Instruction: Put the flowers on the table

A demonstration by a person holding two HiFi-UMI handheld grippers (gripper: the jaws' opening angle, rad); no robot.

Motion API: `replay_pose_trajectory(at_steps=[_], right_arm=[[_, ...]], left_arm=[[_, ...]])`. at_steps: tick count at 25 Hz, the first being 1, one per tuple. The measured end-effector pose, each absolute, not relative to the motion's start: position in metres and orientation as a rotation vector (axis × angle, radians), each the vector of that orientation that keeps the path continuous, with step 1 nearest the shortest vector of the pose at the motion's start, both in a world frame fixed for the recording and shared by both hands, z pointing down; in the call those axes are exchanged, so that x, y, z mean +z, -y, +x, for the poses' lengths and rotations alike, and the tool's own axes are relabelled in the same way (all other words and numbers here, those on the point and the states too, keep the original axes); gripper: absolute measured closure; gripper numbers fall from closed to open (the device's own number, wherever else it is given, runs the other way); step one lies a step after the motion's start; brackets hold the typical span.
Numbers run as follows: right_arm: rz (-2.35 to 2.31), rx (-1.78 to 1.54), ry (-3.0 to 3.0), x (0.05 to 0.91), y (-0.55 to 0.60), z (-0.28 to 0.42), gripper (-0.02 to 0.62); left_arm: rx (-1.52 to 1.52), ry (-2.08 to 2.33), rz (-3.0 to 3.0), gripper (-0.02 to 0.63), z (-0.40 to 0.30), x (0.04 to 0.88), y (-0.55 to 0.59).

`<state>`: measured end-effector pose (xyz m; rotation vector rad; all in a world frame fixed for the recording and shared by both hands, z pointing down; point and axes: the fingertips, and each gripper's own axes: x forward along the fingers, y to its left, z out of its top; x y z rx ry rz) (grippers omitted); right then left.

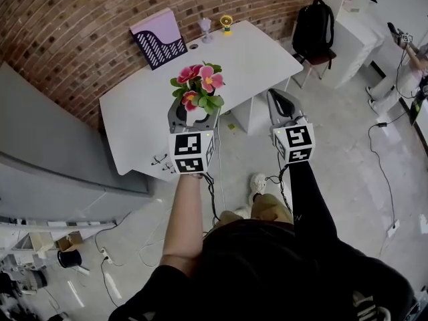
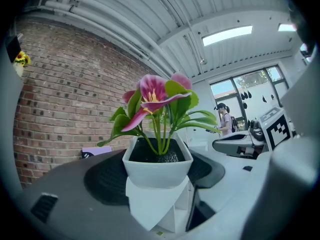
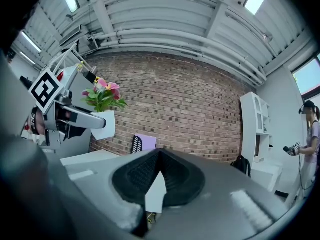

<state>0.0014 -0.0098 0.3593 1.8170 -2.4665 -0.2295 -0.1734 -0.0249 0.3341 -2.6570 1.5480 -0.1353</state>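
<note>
Potted flowers (image 1: 198, 85): pink blooms and green leaves standing upright in a white square pot (image 2: 157, 165). The left claw (image 1: 193, 119) clamps the pot, one jaw pressed on each side. In the head view the plant overlaps the near edge of the white worktop (image 1: 261, 59). The right claw (image 1: 283, 107) is at 3 o'clock from the left, well apart from it, with its jaws drawn together and nothing between them.

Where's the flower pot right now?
Head view, left of centre: the white square pot of pink flowers sits clamped in the left gripper, over the white table's near edge.
</note>
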Motion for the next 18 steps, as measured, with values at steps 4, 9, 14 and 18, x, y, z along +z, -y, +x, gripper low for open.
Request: replay_pose_trajectory(at_steps=[4, 9, 14, 18], right_arm=[[1.824, -0.230, 2.479, 0.362, 0.041, 0.007, 0.595], [1.805, -0.265, 2.506, 0.368, 0.091, 0.012, 0.595], [1.765, -0.260, 2.529, 0.378, 0.157, 0.025, 0.595], [1.714, -0.263, 2.565, 0.378, 0.219, 0.033, 0.595]], left_arm=[[-0.139, -1.551, -2.655, 0.264, -0.169, 0.341, 0.053], [-0.116, -1.588, -2.637, 0.264, -0.166, 0.352, 0.103], [-0.120, -1.622, -2.617, 0.264, -0.151, 0.365, 0.162], [-0.133, -1.670, -2.594, 0.264, -0.142, 0.368, 0.217]])
